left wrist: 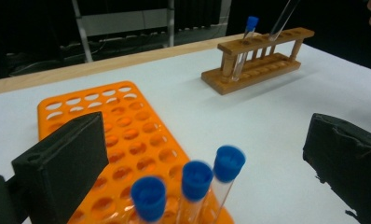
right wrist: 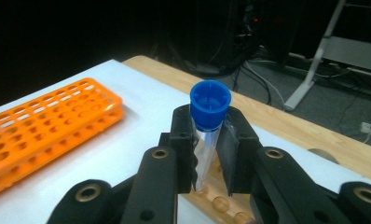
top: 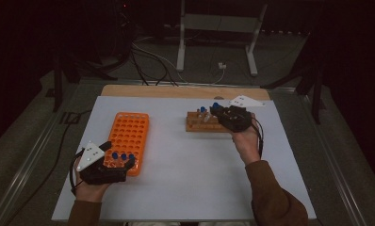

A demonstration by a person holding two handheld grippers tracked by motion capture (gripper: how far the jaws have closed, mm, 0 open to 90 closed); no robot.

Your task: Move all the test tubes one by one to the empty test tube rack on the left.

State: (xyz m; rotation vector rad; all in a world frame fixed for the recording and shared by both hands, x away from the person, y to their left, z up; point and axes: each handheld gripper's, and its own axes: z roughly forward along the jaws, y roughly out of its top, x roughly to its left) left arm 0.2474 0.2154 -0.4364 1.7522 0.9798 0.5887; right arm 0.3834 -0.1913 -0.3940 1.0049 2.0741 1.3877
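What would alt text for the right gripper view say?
Two black jaws clamp a clear test tube with a blue cap, held upright above a wooden rack. An empty orange rack lies to the left on the white table.

bare white table (top: pixel 185 165) lies open between the orange rack (top: pixel 127 136) and wooden rack (top: pixel 199 123), well apart.
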